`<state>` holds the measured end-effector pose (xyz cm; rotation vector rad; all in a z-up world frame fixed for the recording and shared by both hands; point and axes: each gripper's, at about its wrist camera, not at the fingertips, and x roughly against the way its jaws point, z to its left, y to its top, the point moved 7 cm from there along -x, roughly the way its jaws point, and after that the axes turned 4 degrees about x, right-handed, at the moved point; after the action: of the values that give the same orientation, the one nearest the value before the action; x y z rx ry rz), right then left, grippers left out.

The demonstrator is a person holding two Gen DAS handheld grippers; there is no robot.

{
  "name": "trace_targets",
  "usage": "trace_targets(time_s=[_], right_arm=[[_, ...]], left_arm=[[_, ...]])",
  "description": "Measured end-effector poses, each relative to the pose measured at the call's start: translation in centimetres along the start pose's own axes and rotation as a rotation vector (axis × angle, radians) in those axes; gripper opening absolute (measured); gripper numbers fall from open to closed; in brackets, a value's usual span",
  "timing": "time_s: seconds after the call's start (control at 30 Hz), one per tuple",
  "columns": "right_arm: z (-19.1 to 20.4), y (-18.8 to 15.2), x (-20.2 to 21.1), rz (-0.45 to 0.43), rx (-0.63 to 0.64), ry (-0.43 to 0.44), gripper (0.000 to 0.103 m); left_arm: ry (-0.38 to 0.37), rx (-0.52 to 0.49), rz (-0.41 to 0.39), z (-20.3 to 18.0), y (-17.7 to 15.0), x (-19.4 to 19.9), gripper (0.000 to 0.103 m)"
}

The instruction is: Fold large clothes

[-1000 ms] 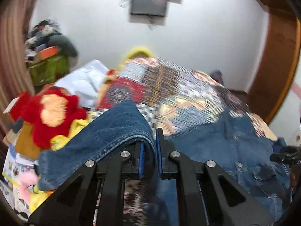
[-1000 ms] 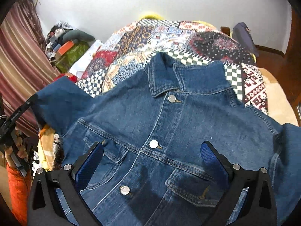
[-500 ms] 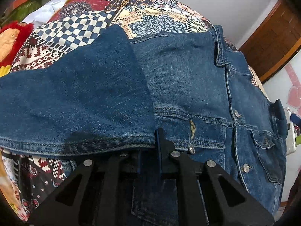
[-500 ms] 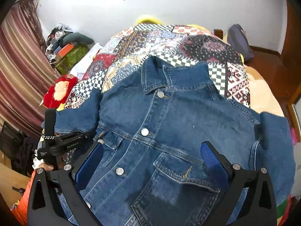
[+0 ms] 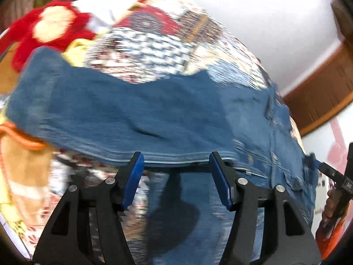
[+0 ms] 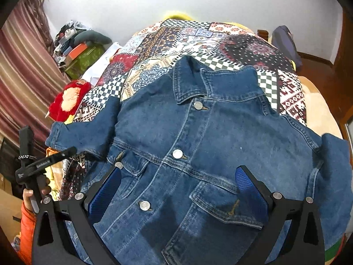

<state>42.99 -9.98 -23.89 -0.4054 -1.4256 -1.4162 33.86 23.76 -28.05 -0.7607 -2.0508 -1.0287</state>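
Observation:
A blue denim jacket [image 6: 198, 145] lies face up and buttoned on the patterned bedspread [image 6: 198, 37], collar away from me. Its left sleeve [image 6: 83, 134] lies spread out to the side; it also fills the blurred left wrist view [image 5: 132, 119]. My left gripper [image 5: 176, 176] is open and empty just short of the sleeve's hem; it shows at the left edge of the right wrist view [image 6: 44, 161]. My right gripper [image 6: 178, 190] is open and empty above the jacket's lower front, over the chest pocket [image 6: 222, 205]. The right sleeve [image 6: 335, 176] hangs toward the bed's right edge.
A red plush toy [image 6: 68, 101] and yellow and orange cloth [image 5: 24, 154] lie off the bed's left side. A green box with piled things [image 6: 81, 50] stands by the striped curtain [image 6: 24, 70]. A white wall is behind the bed; a wooden door [image 5: 320, 101] is at right.
My left gripper was shut on the sleeve's cuff, carried it out sideways and down, and has now opened and let it go. My right gripper stayed open and drew back slightly.

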Motion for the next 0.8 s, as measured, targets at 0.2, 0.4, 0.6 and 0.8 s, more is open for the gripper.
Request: trace_targets(time_s=[0.2, 0.4, 0.6, 0.8], right_arm=[[0.7, 0.6, -1.2, 0.010, -0.002, 0.009, 0.103], [0.7, 0.6, -2.3, 0.029, -0.006, 0.006, 0.103], [0.3, 0.4, -2.3, 0.036, -0.030, 0.016, 0.103], [-0.4, 0.1, -1.6, 0.023, -0.046, 0.021, 0.103]], left_arm=[[0.047, 0.134, -0.025, 6.1, 1.2, -0.2, 0.060], [0.014, 0.201, -0.037, 8.2, 2.3, -1.3, 0.060], [0.019, 0.236, 0.008, 8.3, 2.7, -3.4, 0.043], [0.009, 0.241, 0.071, 7.0, 0.2, -4.0, 0.044]])
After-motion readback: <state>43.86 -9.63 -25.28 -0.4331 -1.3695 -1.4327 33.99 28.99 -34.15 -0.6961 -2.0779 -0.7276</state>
